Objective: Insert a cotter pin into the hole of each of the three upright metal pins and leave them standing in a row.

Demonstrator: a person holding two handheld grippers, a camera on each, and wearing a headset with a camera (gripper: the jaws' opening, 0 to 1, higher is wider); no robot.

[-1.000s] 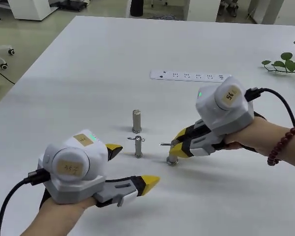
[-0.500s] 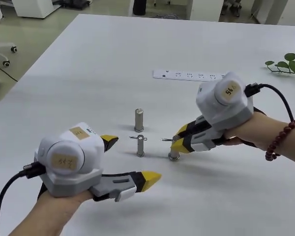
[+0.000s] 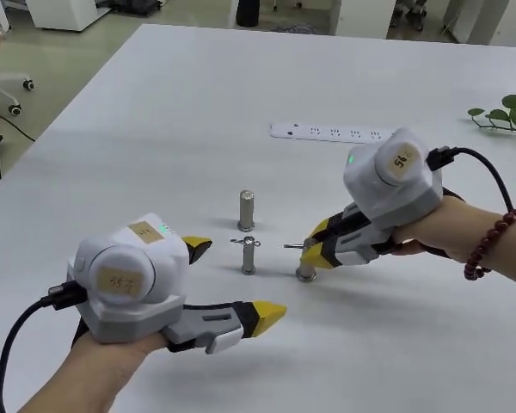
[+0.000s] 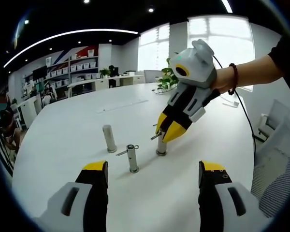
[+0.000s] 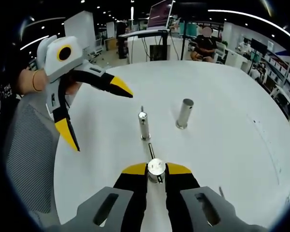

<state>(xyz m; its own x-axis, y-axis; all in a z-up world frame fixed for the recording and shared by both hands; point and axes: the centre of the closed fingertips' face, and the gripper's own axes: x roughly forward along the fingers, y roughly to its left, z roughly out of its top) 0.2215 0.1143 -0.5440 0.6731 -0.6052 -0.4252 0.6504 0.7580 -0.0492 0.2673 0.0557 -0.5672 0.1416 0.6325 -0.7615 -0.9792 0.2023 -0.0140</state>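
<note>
Three metal pins stand on the white table. The far pin is bare. The middle pin has a cotter pin through its top. My right gripper is at the top of the near-right pin, shut on a cotter pin whose tip pokes out to the left. In the right gripper view the jaws flank that pin's top, with the cotter pin pointing forward. My left gripper hovers open in front of the pins, holding nothing. In the left gripper view its jaws stand wide apart below the middle pin.
A white power strip lies farther back on the table. Green plant leaves reach in at the right edge. The table's left edge runs diagonally, with office chairs beyond it. A cable trails from my right gripper.
The head camera has shifted a little. My right gripper stays at the near-right pin with the cotter pin, and my left gripper stays open in about the same place.
</note>
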